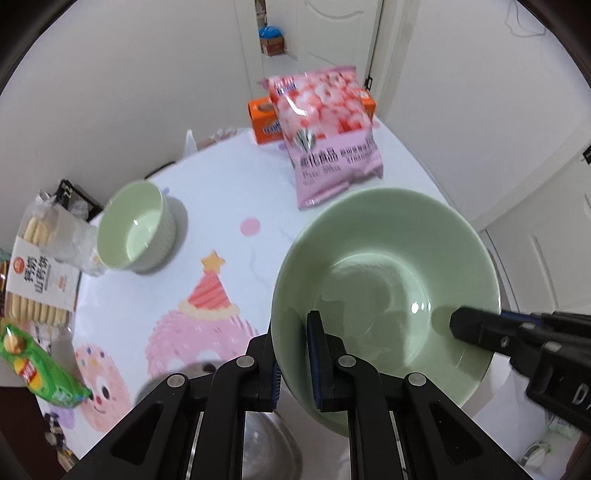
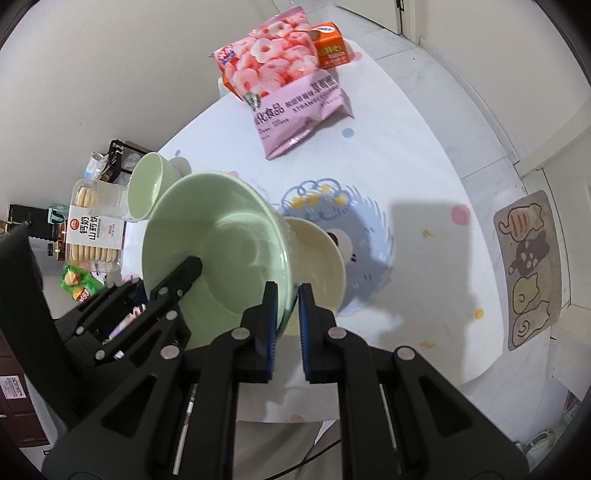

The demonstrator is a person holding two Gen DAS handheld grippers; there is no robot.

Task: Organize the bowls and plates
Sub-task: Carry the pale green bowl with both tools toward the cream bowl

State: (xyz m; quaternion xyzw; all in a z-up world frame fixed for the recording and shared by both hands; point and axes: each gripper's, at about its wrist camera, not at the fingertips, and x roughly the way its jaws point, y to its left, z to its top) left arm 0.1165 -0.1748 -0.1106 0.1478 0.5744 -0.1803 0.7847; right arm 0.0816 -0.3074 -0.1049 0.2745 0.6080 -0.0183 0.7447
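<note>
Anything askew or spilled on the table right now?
Nothing spilled or broken. The green plate is held tilted above the table, both grippers clamped on its rim. A pink snack bag leans on the orange box.

This looks like a home, probably a small dining corner. A round table (image 2: pixel 424 155) wears a cartoon-printed cloth with party hats and dots. Snack packs crowd its far edge: a pink snack bag (image 2: pixel 284 92) and an orange carton (image 2: pixel 332 46). Panelled white doors (image 1: pixel 332 33) stand behind, and a cat-patterned floor mat (image 2: pixel 530 269) lies on pale tiles.
</note>
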